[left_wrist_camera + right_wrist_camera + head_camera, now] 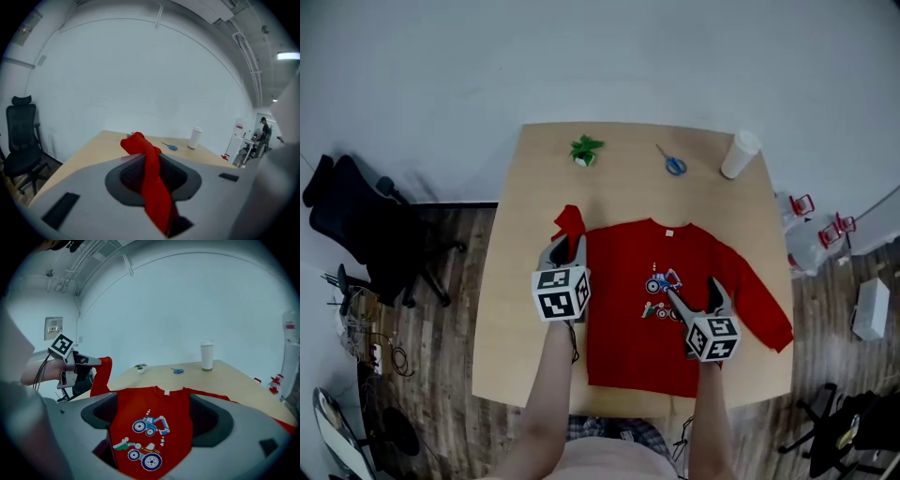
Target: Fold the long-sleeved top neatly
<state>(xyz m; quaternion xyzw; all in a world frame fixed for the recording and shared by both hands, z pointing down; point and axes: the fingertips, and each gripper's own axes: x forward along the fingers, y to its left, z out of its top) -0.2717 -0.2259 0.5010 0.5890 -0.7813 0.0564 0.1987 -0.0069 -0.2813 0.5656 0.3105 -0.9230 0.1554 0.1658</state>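
Sleeve (570, 220) is hanging clamped between left gripper (569, 242) fingers; right gripper (692, 289) fingers are gaping empty above top (623, 328).

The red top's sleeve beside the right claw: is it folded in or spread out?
Spread out. The sleeve lies flat on the table, angled away from the top's body.

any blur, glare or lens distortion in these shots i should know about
Head view: even soft light, faint shadows, table edges slightly bowed. Left gripper view: strong fisheye with black corners; a ceiling light blows out at upper right; the red sleeve is fairly sharp. Right gripper view: same fisheye and dark rim, bluish cast; the tractor print on the red top reads clearly.
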